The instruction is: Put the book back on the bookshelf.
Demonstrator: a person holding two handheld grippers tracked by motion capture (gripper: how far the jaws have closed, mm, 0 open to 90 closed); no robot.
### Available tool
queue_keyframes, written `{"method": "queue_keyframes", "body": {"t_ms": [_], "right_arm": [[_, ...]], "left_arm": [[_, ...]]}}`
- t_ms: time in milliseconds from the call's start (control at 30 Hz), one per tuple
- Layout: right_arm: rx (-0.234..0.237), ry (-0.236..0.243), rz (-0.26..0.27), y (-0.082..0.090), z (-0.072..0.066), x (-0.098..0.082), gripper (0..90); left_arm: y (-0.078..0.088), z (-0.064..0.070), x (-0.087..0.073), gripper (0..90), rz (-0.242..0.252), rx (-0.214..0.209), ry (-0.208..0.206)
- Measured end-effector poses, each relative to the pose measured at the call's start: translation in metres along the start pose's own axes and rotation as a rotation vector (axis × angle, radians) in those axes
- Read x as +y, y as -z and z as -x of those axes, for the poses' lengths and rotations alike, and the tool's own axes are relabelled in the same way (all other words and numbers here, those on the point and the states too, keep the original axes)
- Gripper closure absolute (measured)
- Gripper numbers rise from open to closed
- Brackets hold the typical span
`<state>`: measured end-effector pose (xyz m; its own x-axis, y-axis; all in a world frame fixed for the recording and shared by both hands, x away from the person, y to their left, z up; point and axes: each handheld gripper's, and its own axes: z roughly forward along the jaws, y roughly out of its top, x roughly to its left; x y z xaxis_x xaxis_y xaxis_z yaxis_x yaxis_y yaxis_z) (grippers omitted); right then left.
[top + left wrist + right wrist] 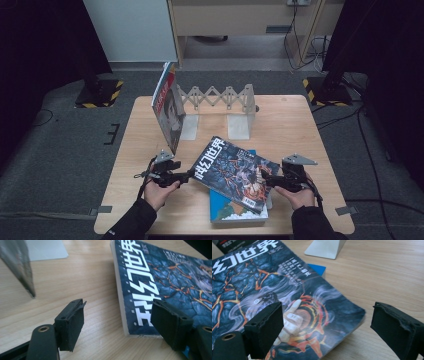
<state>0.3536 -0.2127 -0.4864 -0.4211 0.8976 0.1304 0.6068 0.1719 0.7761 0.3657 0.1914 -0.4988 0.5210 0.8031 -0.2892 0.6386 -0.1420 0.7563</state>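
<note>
The dark magazine (235, 171) lies slanted across the near middle of the counter (295, 125), its cover up, resting partly on a blue book (220, 207) that pokes out beneath its near edge. My left claw (189, 173) sits at the magazine's left edge with its jaws wide; in the left gripper view the spine corner (127, 322) stands between the two pads, and neither pad presses on it as far as I can tell. My right claw (265, 176) hovers at the right edge, jaws wide as well, one pad over the cover art and the other out over bare wood. Farther back, another magazine (167, 107) stands upright against a folding metal rack (220, 97) with two bookend plates (239, 125).
</note>
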Motion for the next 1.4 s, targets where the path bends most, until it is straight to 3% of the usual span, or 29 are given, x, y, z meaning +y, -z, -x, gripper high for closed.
{"method": "queue_keyframes", "body": {"t_ms": [300,500,633,733,900,1133,1400], "right_arm": [[0.008,0.041,-0.017,-0.006,-0.010,-0.002,9.4],[0.000,0.041,-0.020,-0.007,-0.010,-0.002,9.4],[-0.001,0.040,0.012,-0.004,-0.010,0.000,9.6],[0.006,0.043,0.039,-0.002,-0.012,0.002,9.7],[0.012,0.068,0.014,-0.006,-0.016,0.001,8.6],[0.016,0.063,0.056,-0.001,-0.016,0.004,8.8],[0.014,0.107,0.049,-0.004,-0.022,0.004,7.3]], "left_arm": [[-0.008,0.002,-0.002,26.2,-0.004,-0.027,0.006],[-0.013,0.001,-0.003,24.0,-0.003,-0.055,0.021],[-0.015,0.002,-0.004,22.6,-0.006,-0.076,0.005],[-0.018,0.004,-0.005,21.2,-0.009,-0.102,0.015],[-0.021,0.005,-0.006,20.0,-0.018,-0.138,0.033],[-0.024,0.007,-0.007,15.3,-0.037,-0.157,0.036],[-0.026,0.006,-0.008,14.3,-0.049,-0.177,0.068]]}}
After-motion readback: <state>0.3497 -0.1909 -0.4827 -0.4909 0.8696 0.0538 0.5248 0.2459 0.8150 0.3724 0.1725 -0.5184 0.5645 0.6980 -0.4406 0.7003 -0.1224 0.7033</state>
